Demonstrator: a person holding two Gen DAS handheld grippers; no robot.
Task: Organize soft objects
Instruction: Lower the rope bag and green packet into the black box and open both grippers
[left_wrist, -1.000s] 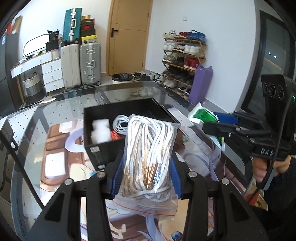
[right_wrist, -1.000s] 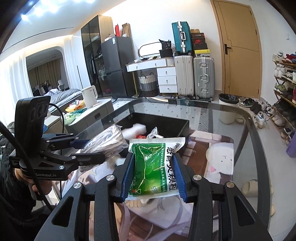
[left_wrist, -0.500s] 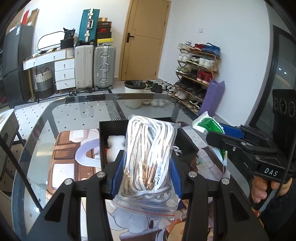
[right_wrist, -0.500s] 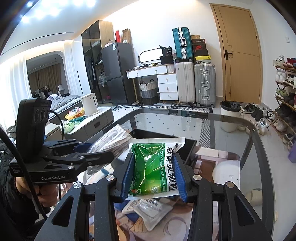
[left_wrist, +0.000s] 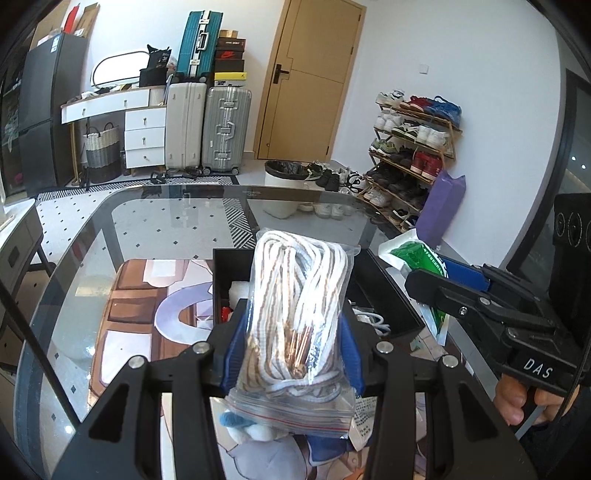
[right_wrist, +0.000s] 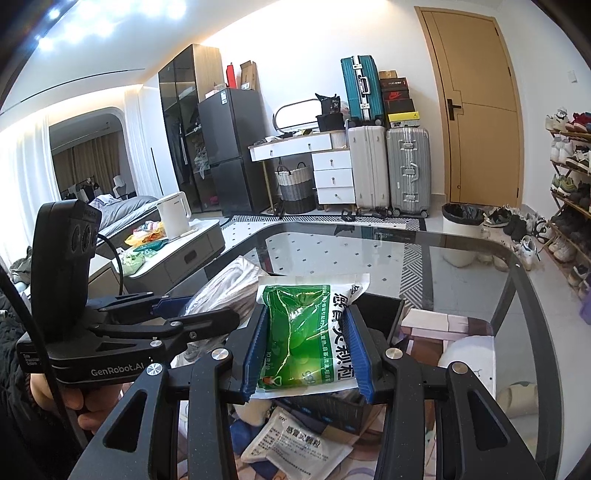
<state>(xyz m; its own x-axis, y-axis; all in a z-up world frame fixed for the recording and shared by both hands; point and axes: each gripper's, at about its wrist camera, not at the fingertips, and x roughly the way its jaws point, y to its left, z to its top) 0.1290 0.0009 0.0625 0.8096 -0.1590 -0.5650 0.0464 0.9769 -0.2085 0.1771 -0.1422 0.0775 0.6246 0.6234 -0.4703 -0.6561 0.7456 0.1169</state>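
Both grippers loaded over glass table (left_wrist: 155, 221).
Left gripper (left_wrist: 291, 343) pinches rope bag (left_wrist: 295, 317); right gripper (right_wrist: 308, 350) pinches green packet (right_wrist: 303, 339); black box (left_wrist: 384, 295) behind, loose packet (right_wrist: 295, 450) below.

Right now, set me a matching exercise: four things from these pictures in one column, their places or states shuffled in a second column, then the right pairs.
Things:
1. zip bag of rope
2. green packet
3. black box
4. white packet

Places or states:
A. lying flat on the table below the right tool
B. clamped in the left tool
C. standing open on the glass table
D. clamped in the right tool

Pairs: 1-B, 2-D, 3-C, 4-A
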